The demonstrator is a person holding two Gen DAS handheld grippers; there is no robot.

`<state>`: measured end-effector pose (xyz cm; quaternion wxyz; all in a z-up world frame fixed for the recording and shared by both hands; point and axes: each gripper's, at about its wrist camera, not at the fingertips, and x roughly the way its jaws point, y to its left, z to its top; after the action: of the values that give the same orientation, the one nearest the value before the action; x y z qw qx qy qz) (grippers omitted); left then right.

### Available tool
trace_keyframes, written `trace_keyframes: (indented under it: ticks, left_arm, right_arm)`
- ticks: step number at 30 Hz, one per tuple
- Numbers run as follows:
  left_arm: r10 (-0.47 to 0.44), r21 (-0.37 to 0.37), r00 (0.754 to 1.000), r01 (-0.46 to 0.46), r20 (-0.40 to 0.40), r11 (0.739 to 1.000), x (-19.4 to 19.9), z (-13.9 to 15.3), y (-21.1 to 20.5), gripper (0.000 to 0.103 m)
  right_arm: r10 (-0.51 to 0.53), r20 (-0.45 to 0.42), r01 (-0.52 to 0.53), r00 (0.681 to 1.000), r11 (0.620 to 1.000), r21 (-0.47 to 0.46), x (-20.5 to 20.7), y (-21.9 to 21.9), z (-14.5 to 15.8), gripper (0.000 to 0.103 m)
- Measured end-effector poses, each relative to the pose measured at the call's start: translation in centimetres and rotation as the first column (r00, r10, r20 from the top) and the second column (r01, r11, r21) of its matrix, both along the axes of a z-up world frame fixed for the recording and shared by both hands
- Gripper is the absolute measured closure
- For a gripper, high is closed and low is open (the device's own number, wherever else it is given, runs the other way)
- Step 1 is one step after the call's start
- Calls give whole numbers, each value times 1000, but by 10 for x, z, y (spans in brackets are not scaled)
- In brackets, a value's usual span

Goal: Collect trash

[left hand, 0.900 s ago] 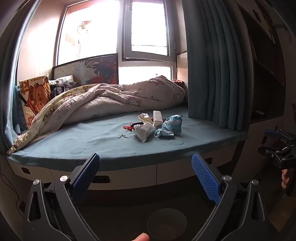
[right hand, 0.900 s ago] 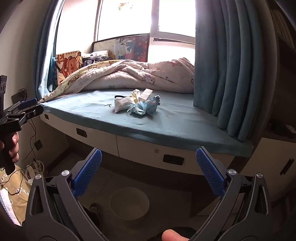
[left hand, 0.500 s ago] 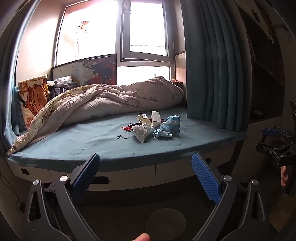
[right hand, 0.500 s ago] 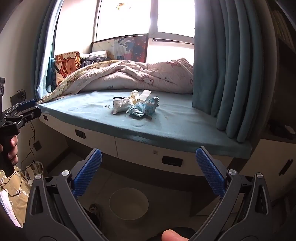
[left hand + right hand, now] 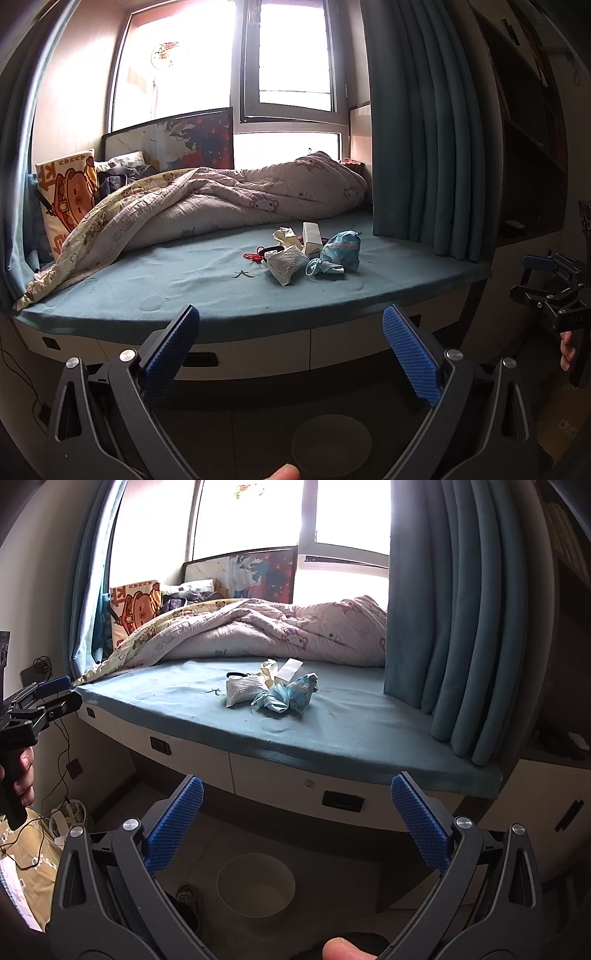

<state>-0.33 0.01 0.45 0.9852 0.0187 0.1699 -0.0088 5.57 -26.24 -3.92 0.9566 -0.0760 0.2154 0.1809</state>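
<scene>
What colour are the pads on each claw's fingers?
Blue, with a ribbed texture; the pads show best in the right wrist view.

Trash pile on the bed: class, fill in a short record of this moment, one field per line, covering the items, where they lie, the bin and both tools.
Surface: blue mattress, quilt bunched behind
Trash items: white tissue pack, crumpled blue face mask, blue wrapper, small white box, crumpled yellowish paper
Arrangement: one tight cluster mid-mattress, in front of the quilt
Bin: round, pale bin on the floor below the bed edge
Left tool: open, holding nothing
Right tool: open, holding nothing
Collected so far: nothing visible
</scene>
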Motion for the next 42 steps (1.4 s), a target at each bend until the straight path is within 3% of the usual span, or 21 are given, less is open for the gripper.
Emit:
trace_keyframes:
  ticks: [42]
  left_arm:
    - [-7,-36,1000,6,-19,999,1,-5,4,6]
  right_arm:
    - [13,-24,-13,1000,1000,-6,-3,11,-8,5]
